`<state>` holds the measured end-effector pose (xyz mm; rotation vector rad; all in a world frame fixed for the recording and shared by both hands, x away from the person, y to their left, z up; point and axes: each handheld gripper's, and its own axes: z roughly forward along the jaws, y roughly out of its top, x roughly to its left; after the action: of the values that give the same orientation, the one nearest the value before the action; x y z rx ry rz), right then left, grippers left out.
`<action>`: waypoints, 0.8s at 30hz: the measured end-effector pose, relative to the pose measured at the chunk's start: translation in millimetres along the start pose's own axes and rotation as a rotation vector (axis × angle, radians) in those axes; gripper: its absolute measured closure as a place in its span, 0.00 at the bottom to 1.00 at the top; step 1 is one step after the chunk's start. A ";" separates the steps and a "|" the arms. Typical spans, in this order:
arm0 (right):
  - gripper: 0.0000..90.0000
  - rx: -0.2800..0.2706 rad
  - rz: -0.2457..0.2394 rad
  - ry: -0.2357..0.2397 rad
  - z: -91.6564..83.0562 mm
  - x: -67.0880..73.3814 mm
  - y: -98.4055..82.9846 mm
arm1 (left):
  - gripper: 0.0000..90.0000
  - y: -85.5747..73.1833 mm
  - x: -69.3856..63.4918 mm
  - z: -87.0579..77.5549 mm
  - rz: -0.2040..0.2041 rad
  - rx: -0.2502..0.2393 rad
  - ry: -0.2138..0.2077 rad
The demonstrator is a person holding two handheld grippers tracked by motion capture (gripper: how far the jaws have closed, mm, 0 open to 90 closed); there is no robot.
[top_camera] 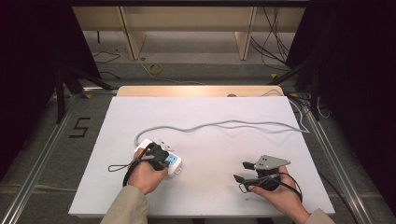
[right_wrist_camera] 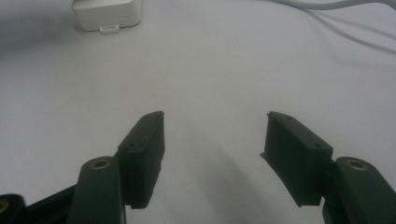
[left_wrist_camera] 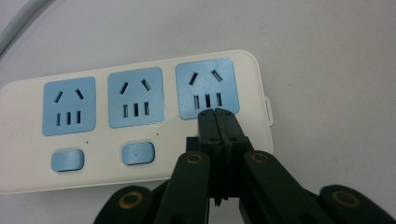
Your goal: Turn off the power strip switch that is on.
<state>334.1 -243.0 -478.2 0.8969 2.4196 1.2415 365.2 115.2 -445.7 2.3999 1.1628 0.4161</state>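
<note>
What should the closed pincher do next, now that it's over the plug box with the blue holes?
Probably press straight down. The left gripper is shut, its tips at the third blue socket of the power strip, whose third button is hidden behind them. The right gripper waits open.

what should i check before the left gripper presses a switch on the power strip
1. Left gripper shut for poking: ok, its jaws are together.
2. Tip over a switch: not ok, it sits over the end socket on the power strip; the two visible switches are further along.
3. A third switch under the gripper: cannot tell, the spot is hidden.
4. Sockets free of plugs: ok, all three are empty.
5. Right gripper out of the way: ok, open and apart from the strip.
6. Grey cable clear of the strip top: ok.
</note>
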 end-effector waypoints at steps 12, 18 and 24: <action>0.43 0.000 0.000 -0.004 -0.6 -0.6 0.1 | 1.00 0.5 -0.6 0.0 0.010 0.003 0.003; 0.43 0.001 -0.001 -0.004 -0.9 -0.4 0.2 | 1.00 0.9 -1.1 -0.1 0.018 0.004 0.008; 0.43 0.000 -0.002 -0.006 -0.8 -0.7 0.2 | 1.00 1.1 -0.5 -0.2 0.017 0.007 0.003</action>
<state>334.4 -243.9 -477.6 0.8965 2.4154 1.2364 365.5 114.2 -445.0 2.4180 1.1476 0.4224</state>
